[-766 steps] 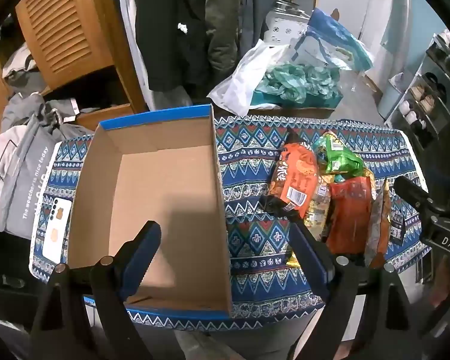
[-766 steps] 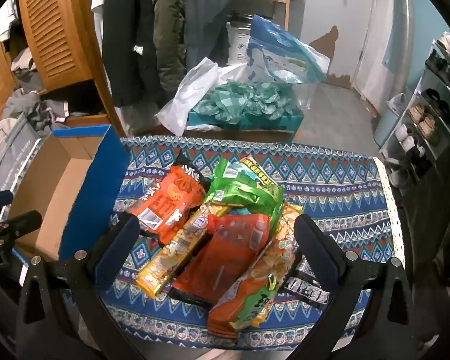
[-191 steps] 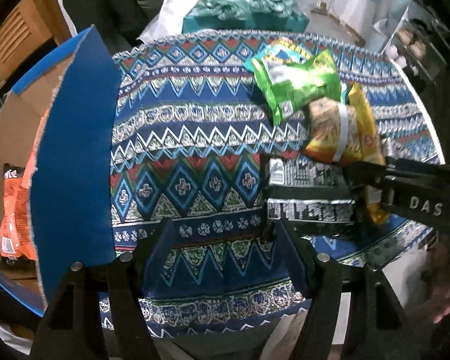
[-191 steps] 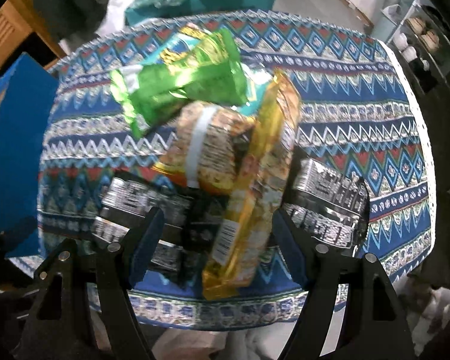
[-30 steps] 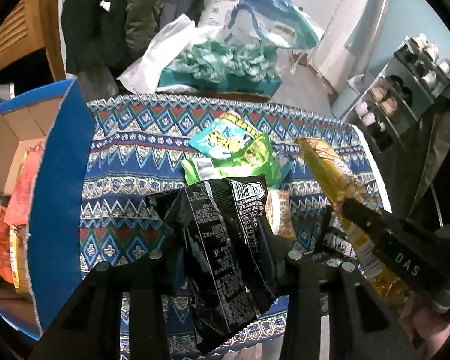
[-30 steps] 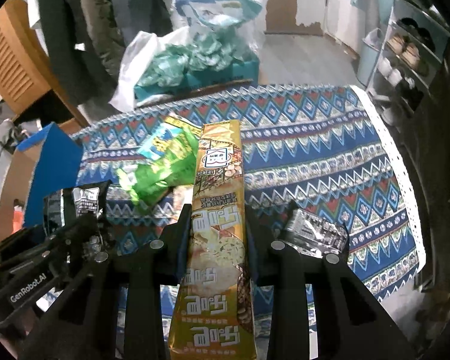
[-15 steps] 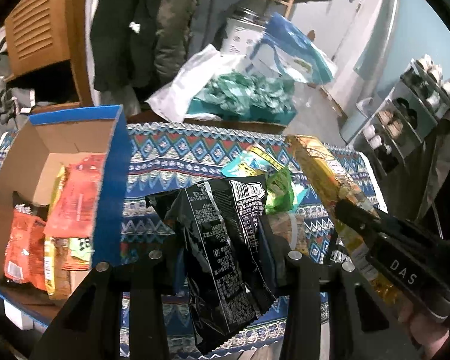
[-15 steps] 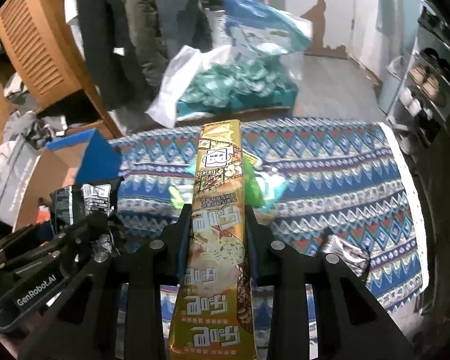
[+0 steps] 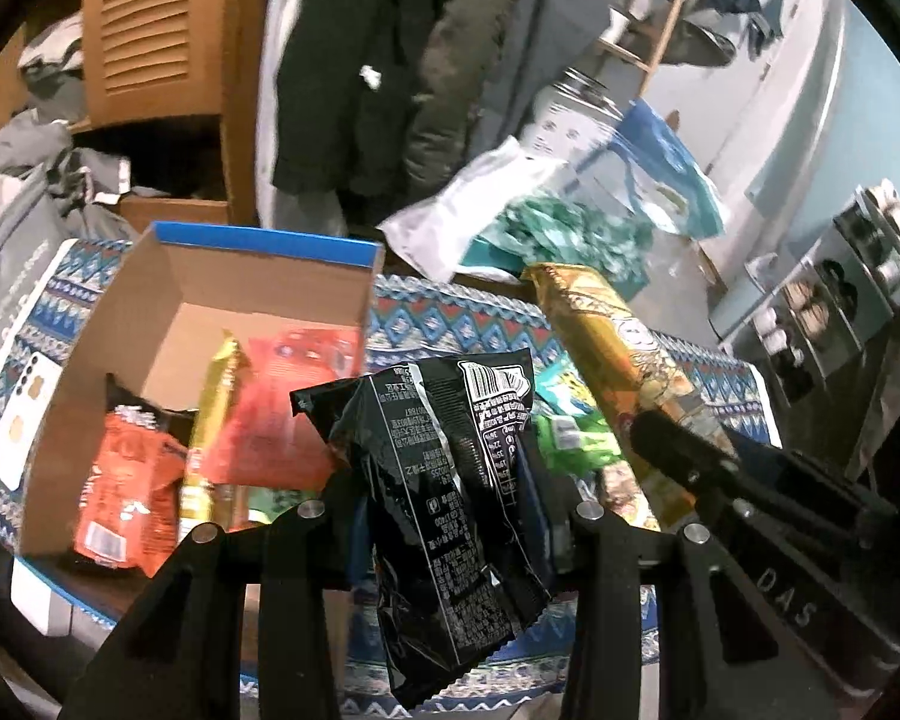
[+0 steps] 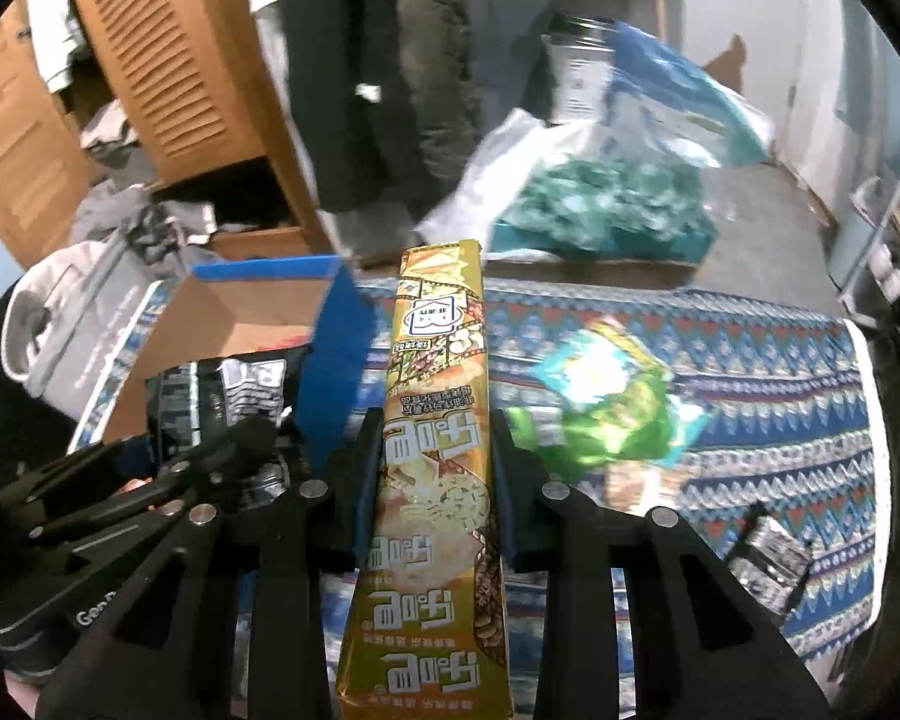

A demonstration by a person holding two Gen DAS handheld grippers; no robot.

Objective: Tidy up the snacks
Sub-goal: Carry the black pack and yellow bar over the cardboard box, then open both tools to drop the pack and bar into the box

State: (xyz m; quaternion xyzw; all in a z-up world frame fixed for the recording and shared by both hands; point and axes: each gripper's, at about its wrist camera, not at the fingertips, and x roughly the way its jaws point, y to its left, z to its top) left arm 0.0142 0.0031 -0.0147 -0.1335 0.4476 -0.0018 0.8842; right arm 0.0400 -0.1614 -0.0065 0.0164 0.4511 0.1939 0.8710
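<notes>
Left wrist view: left gripper (image 9: 444,498) is clamped on a black snack bag (image 9: 450,498); cardboard box (image 9: 258,306) far left; right gripper (image 10: 432,480) is clamped on a golden snack pack (image 10: 435,480).

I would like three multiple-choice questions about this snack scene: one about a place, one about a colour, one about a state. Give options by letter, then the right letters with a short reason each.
1. Where do the orange-red packets lie?
A. Inside the cardboard box
B. On the floor
C. On the shoe shelf

2. What colour is the packet in the left gripper?
A. Green
B. Black
C. White

3. What is the state of the right gripper?
A. Open and empty
B. Shut on a long golden packet
C. Shut on a phone

Answers:
1 A: the orange-red packets sit within the cardboard box.
2 B: the left gripper clamps a black packet.
3 B: the right gripper presses both sides of the long golden packet.
</notes>
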